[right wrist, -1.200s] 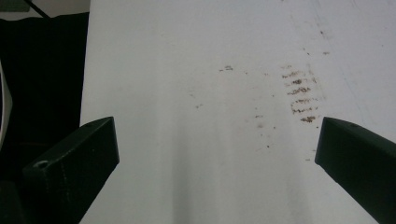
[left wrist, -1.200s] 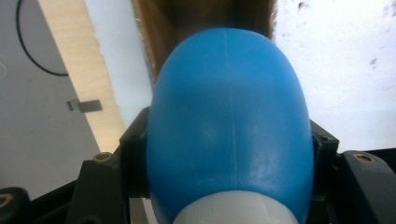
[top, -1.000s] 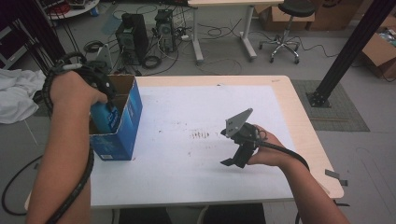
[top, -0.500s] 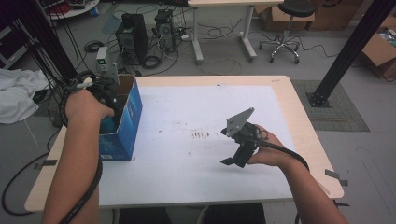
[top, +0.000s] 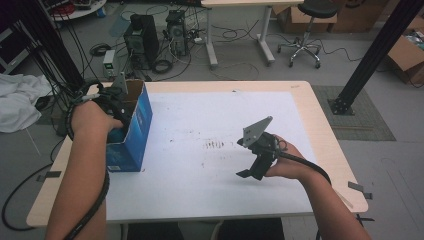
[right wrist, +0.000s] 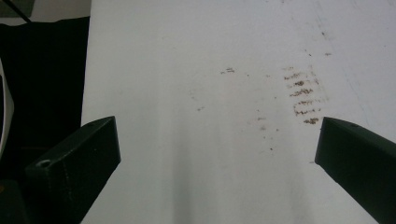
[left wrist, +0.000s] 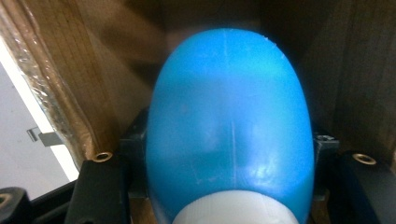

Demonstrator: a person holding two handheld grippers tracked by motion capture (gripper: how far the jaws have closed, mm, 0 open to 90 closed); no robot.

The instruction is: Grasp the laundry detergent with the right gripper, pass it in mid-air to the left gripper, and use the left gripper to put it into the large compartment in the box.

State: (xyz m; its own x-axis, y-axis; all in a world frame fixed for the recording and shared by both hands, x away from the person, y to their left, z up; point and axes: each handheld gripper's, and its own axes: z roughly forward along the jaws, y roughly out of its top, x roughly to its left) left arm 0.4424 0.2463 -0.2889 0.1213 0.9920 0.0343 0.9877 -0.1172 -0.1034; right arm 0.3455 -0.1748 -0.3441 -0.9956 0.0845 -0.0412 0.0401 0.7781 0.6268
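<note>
A pale wooden tabletop (top: 320, 120) with rounded corners carries a large white rectangular sheet (top: 210, 180) that covers most of its surface, leaving a wood border along the edges. A patch of small brown smudge marks (top: 215, 145) sits near the middle of the sheet. An open blue cardboard box (top: 136, 131) stands upright at the sheet's left edge.
</note>
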